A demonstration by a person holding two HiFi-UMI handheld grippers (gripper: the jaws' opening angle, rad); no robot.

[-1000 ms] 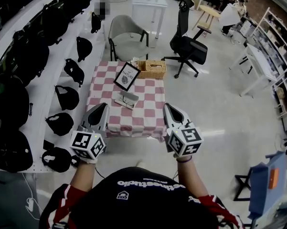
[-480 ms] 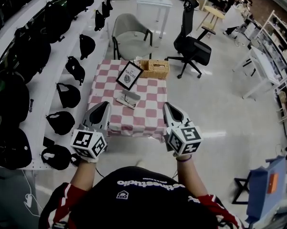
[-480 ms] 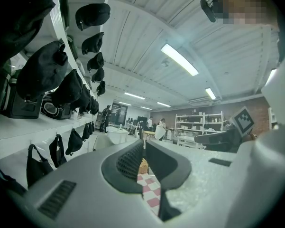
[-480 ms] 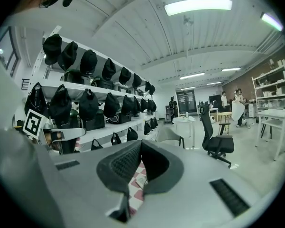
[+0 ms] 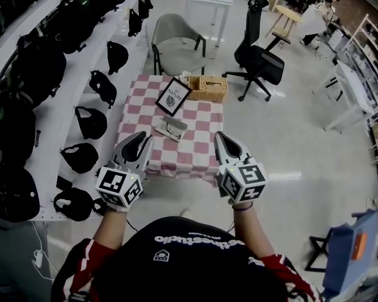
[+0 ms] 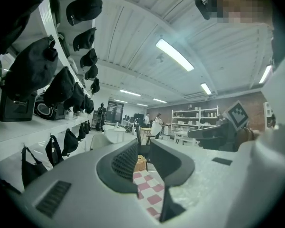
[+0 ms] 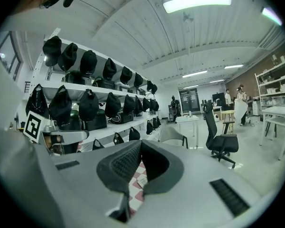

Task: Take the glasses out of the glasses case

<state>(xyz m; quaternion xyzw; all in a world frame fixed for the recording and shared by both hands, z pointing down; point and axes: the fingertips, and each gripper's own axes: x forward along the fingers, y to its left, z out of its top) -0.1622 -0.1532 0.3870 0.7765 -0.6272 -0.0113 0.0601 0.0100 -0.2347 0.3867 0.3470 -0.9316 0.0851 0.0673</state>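
well, glasses case (image 5: 172,128) on table (image 5: 198,140)

Tablecloth (image 5: 176,151): pink-and-white check. Glasses case (image 5: 171,128): pale grey. Basket (image 5: 207,88): tan woven wicker. Picture frame (image 5: 174,97): black, around a white print with a dark round emblem. Office chair (image 5: 261,61): black. Armchair (image 5: 176,43): grey seat, black legs. Bags (image 5: 91,123): black, on white shelves (image 5: 70,106). Person's shirt (image 5: 189,263): black, with red sleeves.

The glasses case (image 5: 171,129) (tiny, distant) is indistinct.
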